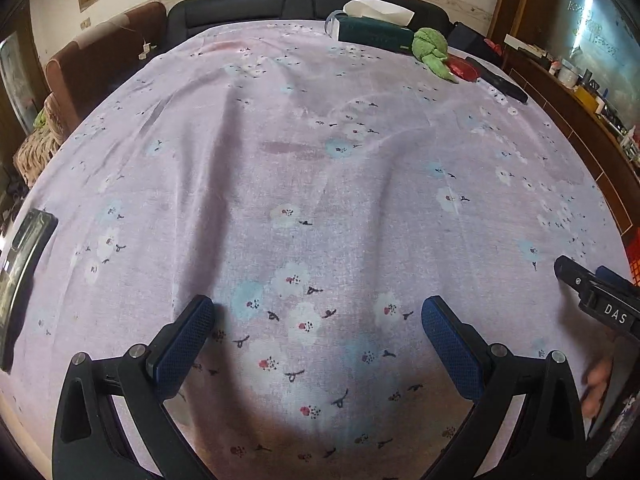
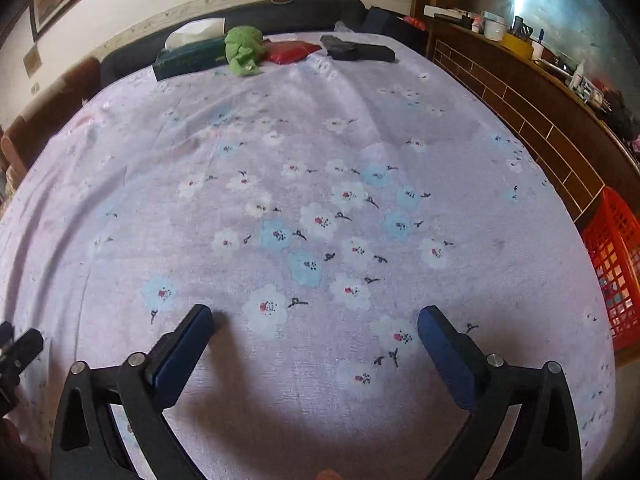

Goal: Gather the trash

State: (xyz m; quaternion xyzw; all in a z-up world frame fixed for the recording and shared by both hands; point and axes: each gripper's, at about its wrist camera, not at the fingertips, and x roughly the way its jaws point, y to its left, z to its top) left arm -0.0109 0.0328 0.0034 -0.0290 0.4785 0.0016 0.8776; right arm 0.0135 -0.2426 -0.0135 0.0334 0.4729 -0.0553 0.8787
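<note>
A lilac flowered tablecloth (image 1: 304, 128) covers the table. At its far edge lie a crumpled green cloth (image 1: 431, 49) (image 2: 242, 49), a red packet (image 1: 463, 68) (image 2: 290, 51) and a black flat object (image 1: 502, 81) (image 2: 358, 52). My left gripper (image 1: 316, 312) hangs open over bare cloth near the front, nothing between its blue pads. My right gripper (image 2: 314, 320) is open too, over the flower print, empty. Part of the right gripper (image 1: 596, 296) shows at the left wrist view's right edge, with a hand (image 1: 598, 384) below it.
A dark green tissue box (image 1: 374, 32) (image 2: 190, 60) stands at the far edge. A phone-like dark slab (image 1: 24, 276) lies at the table's left rim. A red plastic basket (image 2: 614, 264) stands off the right side by a wooden counter (image 2: 532, 112). A dark sofa (image 1: 248, 8) runs behind.
</note>
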